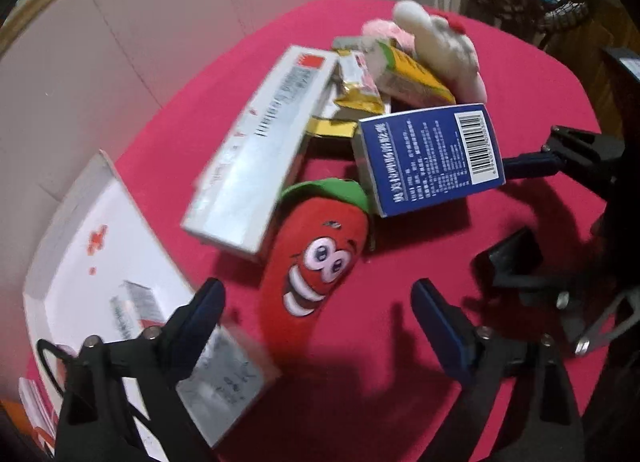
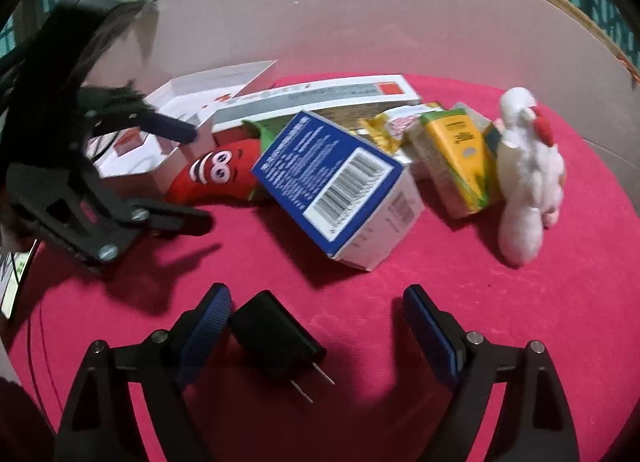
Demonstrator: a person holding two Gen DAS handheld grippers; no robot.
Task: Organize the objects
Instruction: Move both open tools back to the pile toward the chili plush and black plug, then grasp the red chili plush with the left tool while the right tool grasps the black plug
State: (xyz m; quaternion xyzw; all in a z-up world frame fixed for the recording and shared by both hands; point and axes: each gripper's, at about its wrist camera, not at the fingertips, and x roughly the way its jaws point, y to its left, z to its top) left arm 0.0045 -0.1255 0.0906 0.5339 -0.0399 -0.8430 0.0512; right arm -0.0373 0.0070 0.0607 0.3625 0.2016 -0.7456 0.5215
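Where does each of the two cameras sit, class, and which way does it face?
Left wrist view: on the left gripper, looking down along its open fingers at the red plush pepper; the right gripper shows at right.
Right wrist view: on the right gripper, looking down at the black plug; the left gripper shows at left.
Shared: the blue box, the pepper, the red cloth.

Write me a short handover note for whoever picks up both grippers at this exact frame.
Left gripper: open, nothing held, over the red chili plush.
Right gripper: open, nothing held; black plug adapter lies between its fingers, by the left one.
Things: blue box, long white box, yellow box, gold packets and white plush are piled on the red cloth. The open white case holds one small box.
Done: little, it seems.
Left: sort nearly the whole pile.
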